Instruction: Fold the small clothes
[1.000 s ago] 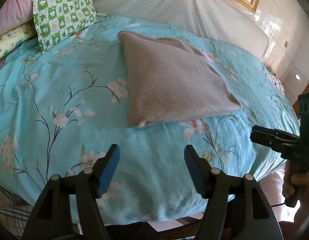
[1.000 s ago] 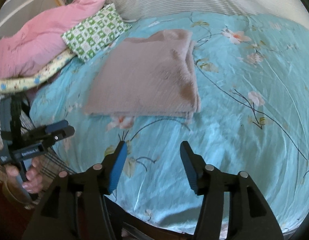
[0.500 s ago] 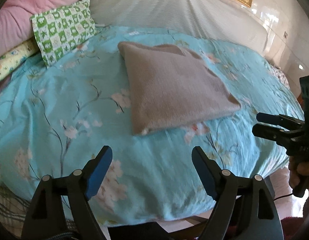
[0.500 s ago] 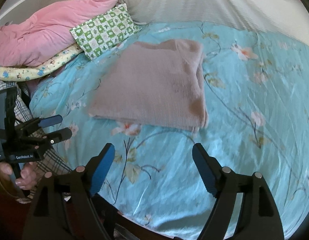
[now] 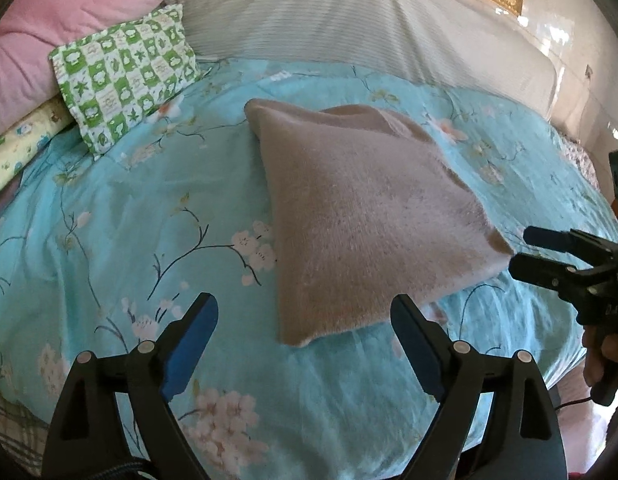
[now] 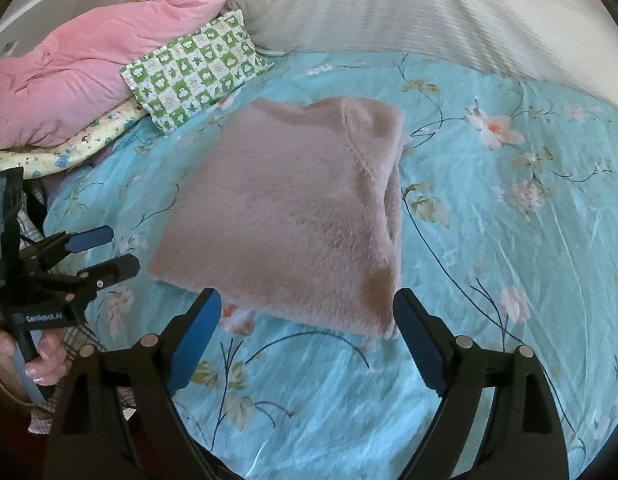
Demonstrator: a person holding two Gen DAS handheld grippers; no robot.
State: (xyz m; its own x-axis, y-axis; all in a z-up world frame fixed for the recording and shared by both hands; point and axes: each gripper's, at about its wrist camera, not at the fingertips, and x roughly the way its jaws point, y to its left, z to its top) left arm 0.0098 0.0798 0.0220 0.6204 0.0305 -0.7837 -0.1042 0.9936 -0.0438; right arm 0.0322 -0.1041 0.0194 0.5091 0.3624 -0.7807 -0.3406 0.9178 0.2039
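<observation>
A folded fuzzy beige garment [image 5: 361, 216] lies flat on the turquoise floral bedspread [image 5: 129, 208]; it also shows in the right wrist view [image 6: 293, 216]. My left gripper [image 5: 305, 324] is open and empty, just short of the garment's near left corner. My right gripper [image 6: 309, 320] is open and empty, at the garment's near edge. The right gripper shows at the right of the left wrist view [image 5: 525, 248], beside the garment's near right corner. The left gripper shows at the left of the right wrist view [image 6: 109, 248], beside the near left corner.
A green checked pillow [image 5: 125, 80], a pink quilt [image 5: 61, 28] and a yellow patterned pillow [image 5: 17, 152] lie at the back left. A striped white headboard cushion [image 5: 349, 20] runs along the back. The bed edge is just below both grippers.
Both grippers have opened wider and moved forward toward the garment's near edge. The garment has not moved.
</observation>
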